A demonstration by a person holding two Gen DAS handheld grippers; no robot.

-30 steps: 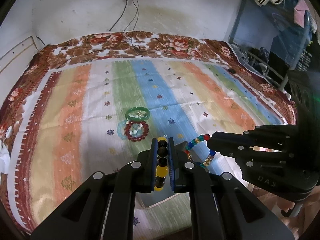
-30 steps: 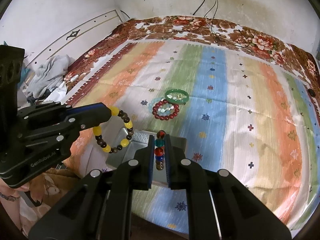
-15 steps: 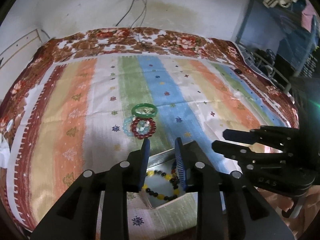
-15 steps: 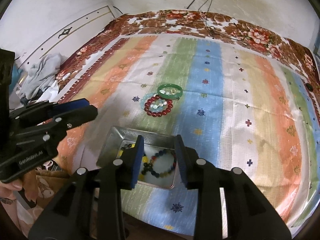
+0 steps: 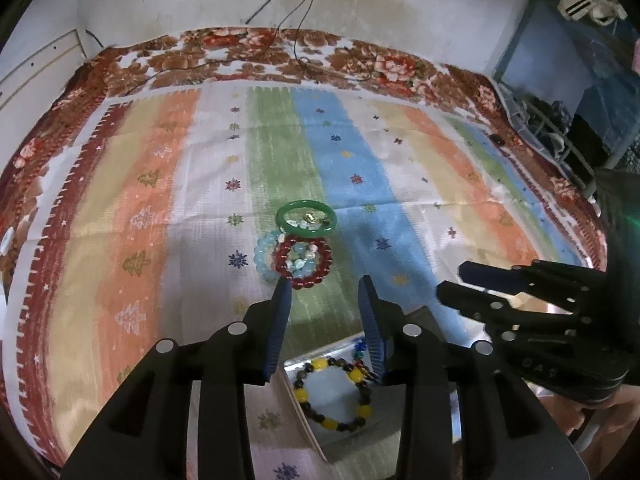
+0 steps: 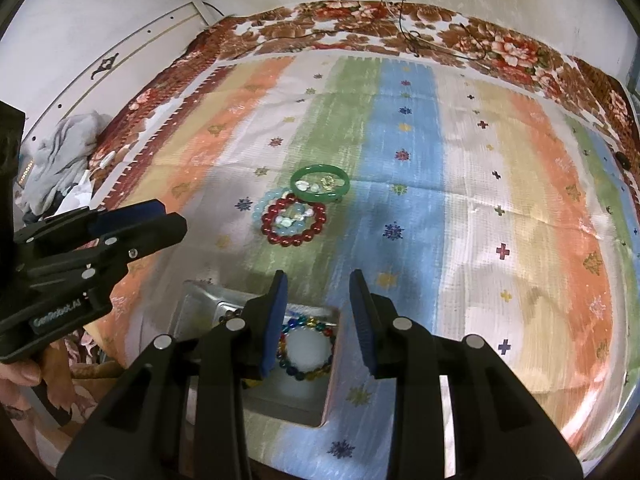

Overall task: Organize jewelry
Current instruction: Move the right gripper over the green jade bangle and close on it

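Two bracelets down in tray (image 6: 192, 304): yellow-and-dark bracelet (image 5: 334, 396) beneath left gripper (image 5: 326, 292), multicoloured bracelet (image 6: 306, 350) beneath right gripper (image 6: 318, 284). Both fingers' jaws just opened, nothing between. Left ahead on bed: green bangle (image 5: 306, 222), red bracelet (image 5: 303, 262), pale blue bracelet (image 5: 264, 256).

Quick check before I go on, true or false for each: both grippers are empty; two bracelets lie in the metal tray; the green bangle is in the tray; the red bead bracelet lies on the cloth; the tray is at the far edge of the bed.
1. Left gripper and right gripper hold nothing: true.
2. The yellow-and-dark bracelet and the multicoloured bracelet lie in the metal tray: true.
3. Green bangle in the tray: false, it lies on the striped cloth.
4. Red bead bracelet on the cloth: true.
5. Tray at the far edge: false, it sits at the near edge.
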